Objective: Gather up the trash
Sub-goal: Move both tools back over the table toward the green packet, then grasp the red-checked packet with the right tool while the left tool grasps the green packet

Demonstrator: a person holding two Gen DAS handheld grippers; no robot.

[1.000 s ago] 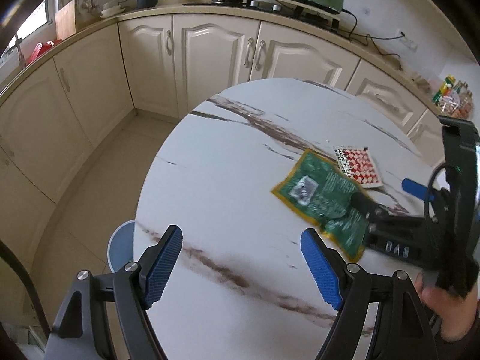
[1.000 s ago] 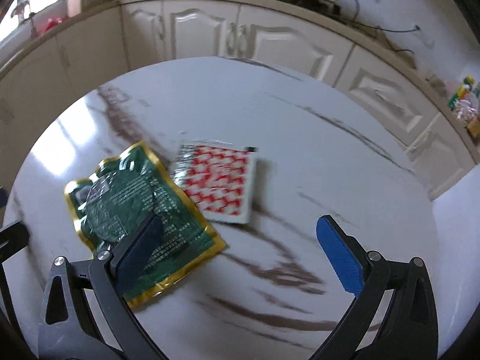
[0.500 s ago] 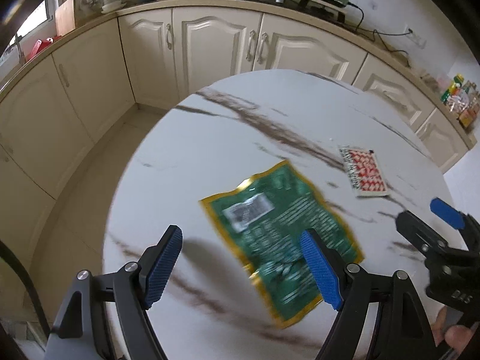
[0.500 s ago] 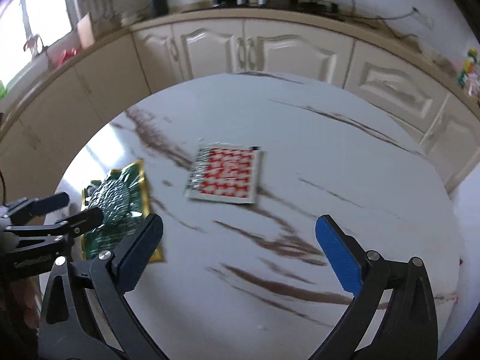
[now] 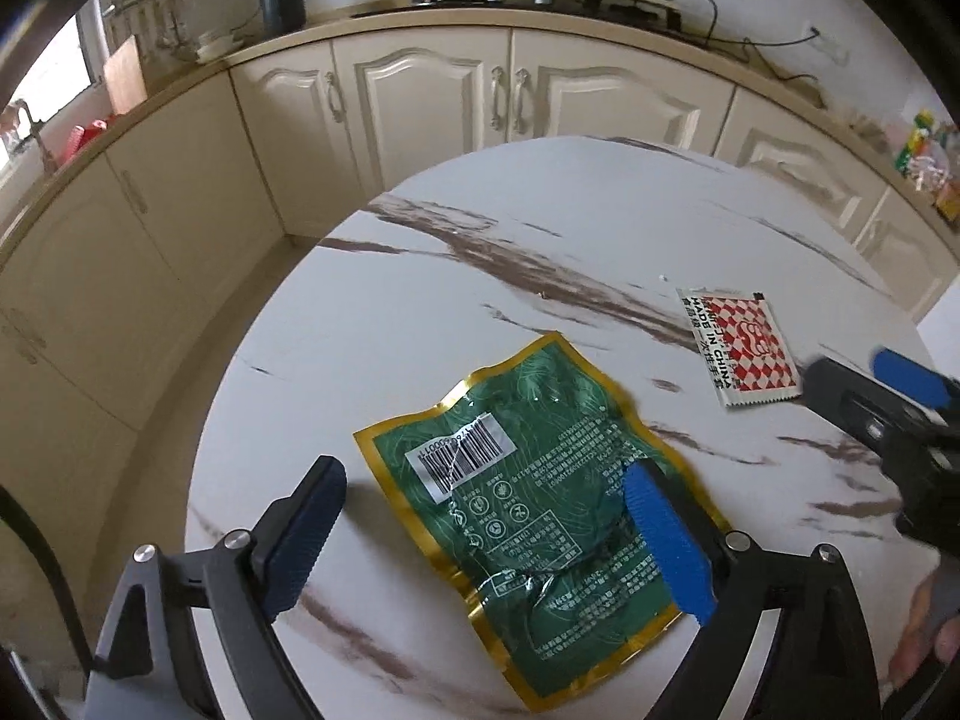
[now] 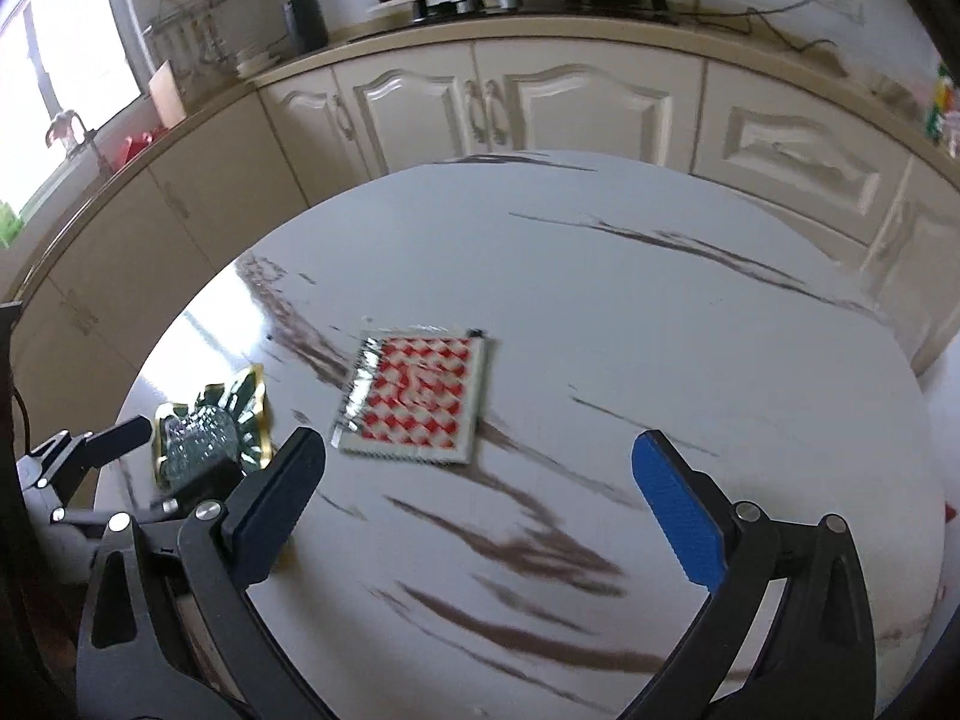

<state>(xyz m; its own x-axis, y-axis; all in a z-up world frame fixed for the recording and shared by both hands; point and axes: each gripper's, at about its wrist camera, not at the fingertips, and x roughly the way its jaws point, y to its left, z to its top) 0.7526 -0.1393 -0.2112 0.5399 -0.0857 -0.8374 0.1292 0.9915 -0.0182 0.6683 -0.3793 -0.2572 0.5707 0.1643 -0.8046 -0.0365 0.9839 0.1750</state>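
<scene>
Round marble table (image 5: pixel 420 312) carries a green foil wrapper (image 5: pixel 528 516) and a red-checked sachet (image 5: pixel 744 348). Left gripper (image 5: pixel 480 534), jaws just widened, hovers spread over the wrapper. Right gripper (image 6: pixel 480 510) hangs spread near the sachet.

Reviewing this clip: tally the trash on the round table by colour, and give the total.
Green wrapper with gold edge: 1
Red-and-white checked packet: 1
Total: 2 pieces, both lying flat on the table.
</scene>
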